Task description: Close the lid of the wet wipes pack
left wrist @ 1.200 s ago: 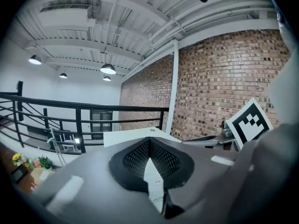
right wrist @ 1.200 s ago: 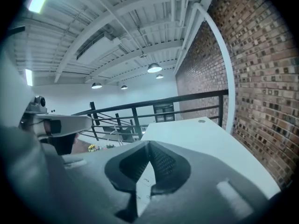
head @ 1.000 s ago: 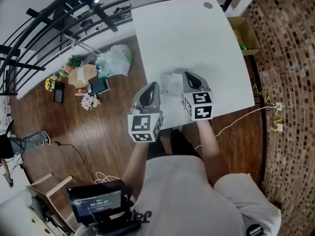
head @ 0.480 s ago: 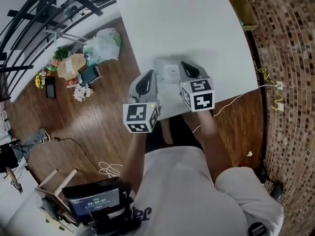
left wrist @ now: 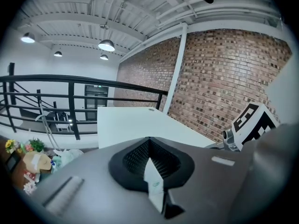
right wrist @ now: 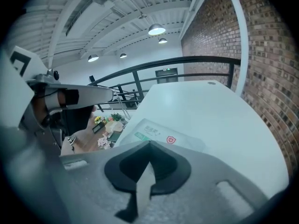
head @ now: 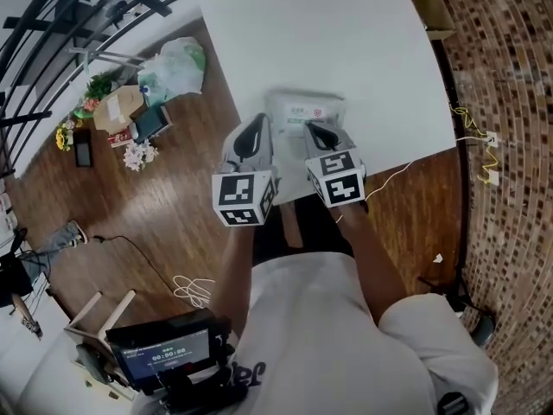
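The wet wipes pack [head: 304, 111] lies flat on the white table [head: 294, 33] close to its front edge, white with a green and red label; its lid looks flat against the pack. In the right gripper view the pack [right wrist: 159, 135] sits just beyond the jaws. My left gripper [head: 258, 121] hangs at the pack's near left corner, shut and holding nothing. My right gripper [head: 309, 128] is at the pack's near edge, also shut and holding nothing. In the left gripper view the shut left gripper [left wrist: 149, 143] faces bare tabletop, the pack hidden.
The table's front edge [head: 380, 175] runs just under the grippers. A cardboard box [head: 429, 3] stands off the table's right side, and a yellow cable [head: 473, 124] trails there. Bags, a box and flowers [head: 138, 102] lie on the wooden floor left, beside a black railing [head: 52, 24].
Both grippers have drawn back toward the table's front edge. The right gripper, which was over the pack, is now off it, and the whole pack shows.
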A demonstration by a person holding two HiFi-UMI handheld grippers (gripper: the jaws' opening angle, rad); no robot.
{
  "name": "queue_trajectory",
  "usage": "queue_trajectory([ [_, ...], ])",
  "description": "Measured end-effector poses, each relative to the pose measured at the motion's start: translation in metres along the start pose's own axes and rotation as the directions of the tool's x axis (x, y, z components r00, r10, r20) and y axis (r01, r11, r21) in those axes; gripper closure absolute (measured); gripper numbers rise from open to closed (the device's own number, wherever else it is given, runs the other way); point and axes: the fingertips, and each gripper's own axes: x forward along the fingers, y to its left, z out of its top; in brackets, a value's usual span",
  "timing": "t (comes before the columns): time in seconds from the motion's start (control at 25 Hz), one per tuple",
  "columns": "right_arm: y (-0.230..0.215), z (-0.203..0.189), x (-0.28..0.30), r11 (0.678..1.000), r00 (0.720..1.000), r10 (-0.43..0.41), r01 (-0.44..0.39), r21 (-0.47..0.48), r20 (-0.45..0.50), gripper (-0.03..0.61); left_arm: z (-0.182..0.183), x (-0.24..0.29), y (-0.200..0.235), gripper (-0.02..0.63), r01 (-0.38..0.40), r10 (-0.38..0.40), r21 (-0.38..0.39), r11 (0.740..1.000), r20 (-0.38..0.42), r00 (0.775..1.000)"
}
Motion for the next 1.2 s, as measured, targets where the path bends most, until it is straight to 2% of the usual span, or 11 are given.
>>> queue_trajectory([
  [0.32, 0.003, -0.009, 0.012, 0.999, 1.0, 0.002, -0.002, -0.032, -0.024, 0.589, -0.008, -0.005, 0.006, 0.598, -0.011, 0.011, -0.001, 1.0, -0.01, 1.0],
  [0.6, 0.004, -0.011, 0.018, 0.99, 0.999, -0.018, 0.012, -0.143, -0.038, 0.588, -0.023, -0.008, 0.007, 0.598, -0.012, 0.011, -0.018, 1.0, -0.037, 0.999],
  [0.84, 0.005, -0.01, 0.023, 0.993, 0.998, -0.027, 0.02, -0.12, -0.06, 0.589, -0.022, -0.01, 0.025, 0.598, -0.037, 0.036, -0.032, 0.999, -0.031, 0.999],
  [1.0, 0.006, 0.002, 0.007, 0.994, 1.0, -0.014, 0.012, -0.106, -0.014, 0.588, -0.003, -0.021, 0.038, 0.598, -0.081, 0.082, -0.025, 0.996, 0.007, 0.997],
  [1.2, 0.014, 0.017, -0.033, 0.995, 0.996, 0.019, -0.011, -0.099, 0.085, 0.589, 0.008, -0.055, 0.021, 0.598, -0.111, 0.112, -0.005, 0.994, 0.047, 0.993],
])
